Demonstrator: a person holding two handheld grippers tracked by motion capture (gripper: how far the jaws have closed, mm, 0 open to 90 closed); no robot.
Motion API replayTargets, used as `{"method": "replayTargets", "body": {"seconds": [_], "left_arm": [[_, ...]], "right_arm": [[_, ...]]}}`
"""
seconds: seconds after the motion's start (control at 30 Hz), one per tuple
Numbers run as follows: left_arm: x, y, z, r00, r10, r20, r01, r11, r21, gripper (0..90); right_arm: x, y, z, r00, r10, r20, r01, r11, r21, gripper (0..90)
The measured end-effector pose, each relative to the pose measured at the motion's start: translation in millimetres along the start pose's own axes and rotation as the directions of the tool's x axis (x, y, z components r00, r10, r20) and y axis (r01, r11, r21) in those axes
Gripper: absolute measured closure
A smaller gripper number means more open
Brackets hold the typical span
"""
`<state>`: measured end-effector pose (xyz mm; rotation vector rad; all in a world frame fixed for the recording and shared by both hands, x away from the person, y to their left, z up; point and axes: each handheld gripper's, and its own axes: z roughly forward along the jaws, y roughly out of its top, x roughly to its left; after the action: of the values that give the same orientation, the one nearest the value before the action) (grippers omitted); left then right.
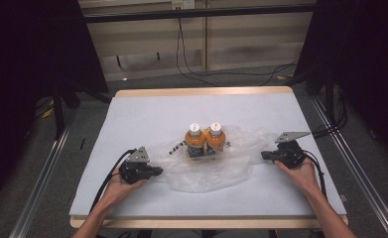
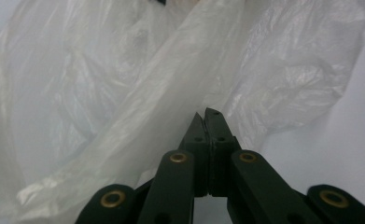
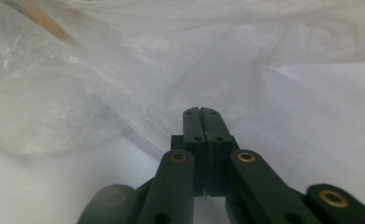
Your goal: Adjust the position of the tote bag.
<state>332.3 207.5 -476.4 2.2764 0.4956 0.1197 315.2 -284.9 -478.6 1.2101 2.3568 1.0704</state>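
Left gripper (image 2: 207,114): jaws together, nothing pinched; crumpled translucent plastic bag (image 2: 138,93) lay just ahead of tips, touching or nearly so.
Right gripper (image 3: 201,112): jaws likewise closed, empty; bag film just beyond tips, thin edge flat on white table cover (image 3: 320,116).
Farther in, between both grippers (image 1: 157,171) (image 1: 265,155): two orange bottles with white caps (image 1: 205,139), upright, touching, on bag's middle.
Judgement: each jaw needed opening, sliding low under loose film edge, closing on film alone, then lifting evenly so bottles stayed upright.

Thin, glossy, crinkled translucent plastic bag (image 1: 206,166) on matt white tabletop (image 1: 147,114)
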Motion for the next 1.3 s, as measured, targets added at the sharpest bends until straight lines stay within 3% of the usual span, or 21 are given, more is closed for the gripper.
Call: {"method": "replayTargets", "body": {"seconds": [0.07,0.2,0.3,0.37,0.47,0.57,0.6,0.77,0.8,0.83,0.97,1.03,1.13,1.2,1.3], "left_arm": [[-4.7,3.8,-2.1,0.9999,0.002,0.01,-0.002,0.9997,-0.023,82.7],[-13.4,10.0,-10.2,1.0,0.007,0.002,-0.007,0.9975,-0.07,74.1],[-19.2,13.7,-22.1,0.9998,0.018,-0.006,-0.018,0.9939,-0.109,71.6],[-22.4,14.9,-31.3,1.0,0.01,-0.002,-0.01,0.9876,-0.157,71.2],[-23.0,17.2,-45.4,0.9998,-0.018,0.01,0.02,0.9729,-0.231,68.0],[-21.9,20.4,-55.7,0.9998,-0.022,0.003,0.022,0.9641,-0.265,66.6],[-21.5,21.5,-57.8,0.9996,-0.023,0.015,0.027,0.9581,-0.285,64.8],[-25.2,24.5,-70.0,0.9997,-0.022,-0.002,0.021,0.9493,-0.314,62.4],[-24.9,25.2,-71.8,0.9998,-0.016,-0.011,0.012,0.9515,-0.307,62.9],[-24.7,26.5,-72.5,0.9997,-0.023,-0.004,0.02,0.9454,-0.325,63.7],[-22.7,43.1,-73.8,0.9997,0.019,-0.013,-0.023,0.9425,-0.333,73.1],[-17.9,54.7,-71.2,0.9993,0.036,0.007,-0.031,0.9418,-0.335,77.1],[-13.1,75.3,-62.4,0.9989,0.046,0.008,-0.041,0.952,-0.303,85.0],[-13.0,88.9,-52.9,0.9988,0.048,0.004,-0.045,0.9634,-0.264,88.4],[-8.5,102.4,-36.5,0.9969,0.078,0.007,-0.075,0.9739,-0.214,90.0]], "right_arm": [[0.0,3.5,-5.7,0.9993,0.021,-0.031,-0.023,0.998,-0.055,76.5],[4.4,9.3,-19.3,0.999,0.027,-0.037,-0.031,0.992,-0.124,67.7],[8.4,12.4,-29.7,0.9991,0.021,-0.036,-0.027,0.987,-0.16,63.9],[10.3,14.4,-37.1,0.9991,0.02,-0.039,-0.027,0.982,-0.188,62.5],[12.6,17.7,-45.3,0.9989,0.017,-0.045,-0.025,0.978,-0.208,59.6],[14.8,23.8,-49.8,0.9977,0.003,-0.068,-0.019,0.973,-0.229,60.2],[16.6,26.5,-49.8,0.9973,0.002,-0.073,-0.019,0.972,-0.233,60.2],[25.5,39.7,-43.0,0.9946,-0.033,-0.099,0.01,0.974,-0.226,63.2],[26.5,42.0,-41.5,0.9937,-0.043,-0.104,0.019,0.974,-0.225,63.7],[27.2,43.7,-40.4,0.993,-0.047,-0.109,0.021,0.974,-0.225,64.0],[30.3,55.1,-35.0,0.9892,-0.063,-0.133,0.031,0.973,-0.228,70.1],[32.4,62.5,-32.5,0.9861,-0.076,-0.148,0.04,0.972,-0.232,75.1],[36.8,75.4,-24.8,0.9795,-0.112,-0.167,0.075,0.974,-0.213,82.8],[40.1,83.7,-18.6,0.9759,-0.133,-0.173,0.098,0.976,-0.194,85.7],[43.4,93.9,-9.0,0.9701,-0.155,-0.187,0.123,0.978,-0.171,89.1]]}}
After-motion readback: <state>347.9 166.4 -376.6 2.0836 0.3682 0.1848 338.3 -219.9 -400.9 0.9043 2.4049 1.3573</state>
